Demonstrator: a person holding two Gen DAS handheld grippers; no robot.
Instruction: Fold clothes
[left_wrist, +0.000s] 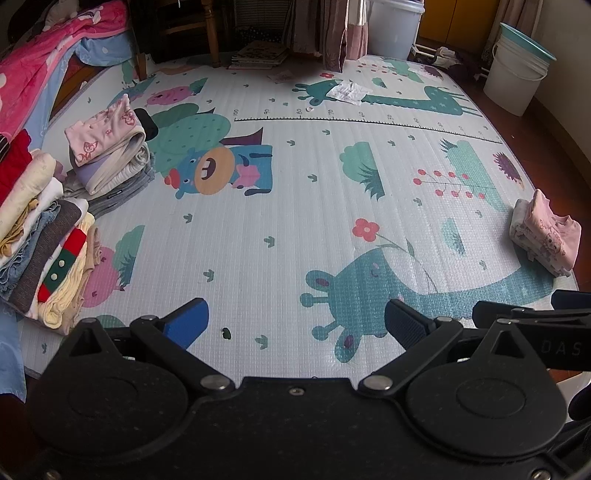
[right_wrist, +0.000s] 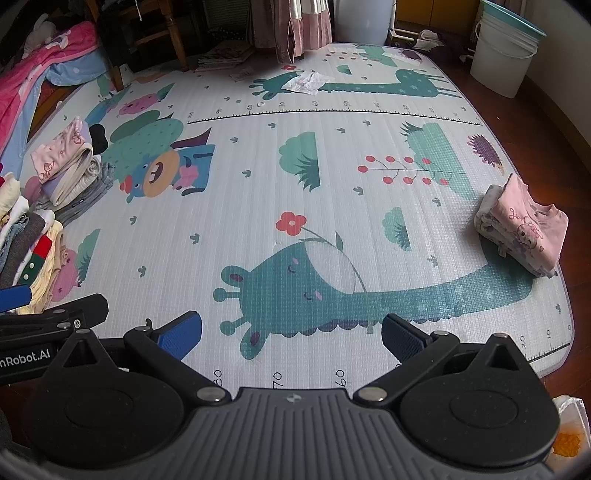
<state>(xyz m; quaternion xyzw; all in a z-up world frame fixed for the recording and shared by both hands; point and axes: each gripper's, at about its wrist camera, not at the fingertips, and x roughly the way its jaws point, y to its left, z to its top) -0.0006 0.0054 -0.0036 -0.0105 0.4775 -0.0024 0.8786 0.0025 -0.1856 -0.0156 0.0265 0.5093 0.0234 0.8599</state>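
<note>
Left gripper (left_wrist: 295, 321), right gripper (right_wrist: 291, 332): jaws spread wide, nothing held; above cartoon-printed foam play mat (left_wrist: 295, 206). Folded pink printed garment (right_wrist: 524, 229) at mat's right edge; leaning stack of folded clothes (left_wrist: 44, 236) at mat's left edge. Risk: stack topples if brushed; pink garment unfolds if pinched by single layer.

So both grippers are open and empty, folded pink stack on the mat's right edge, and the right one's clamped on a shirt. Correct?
Not quite. The right gripper holds nothing: in the right wrist view its jaws stand wide apart over the bare play mat. The left gripper is open and empty too, and the folded pink stack does sit at the mat's right edge.
</note>
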